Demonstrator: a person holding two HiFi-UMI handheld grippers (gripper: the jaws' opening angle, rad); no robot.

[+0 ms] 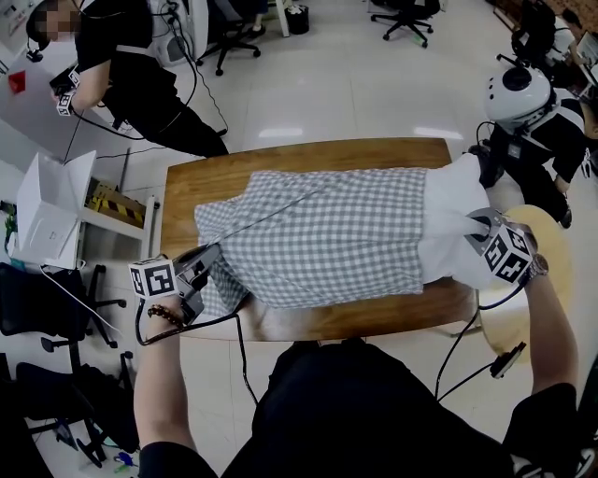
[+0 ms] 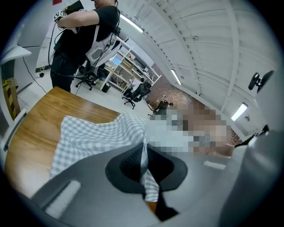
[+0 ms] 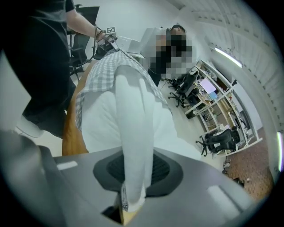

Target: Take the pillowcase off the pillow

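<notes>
L gripper point(image 1: 207, 260) fingers pinch pillowcase point(image 1: 327, 238) corner; R gripper point(image 1: 481, 224) fingers clamp pillow point(image 1: 448, 210) end. Both soft, light; grip edges.

Wooden table point(image 1: 308, 157); a person in black point(image 1: 131, 79) beyond its far-left corner; office chairs point(image 1: 408, 17) further back.

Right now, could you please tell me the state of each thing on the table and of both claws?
pillowcase: partly off, covering most of the pillow.
pillow: lying on the table, white right end bared.
left claw: shut on the pillowcase's edge.
right claw: shut on the pillow's bared end.
</notes>
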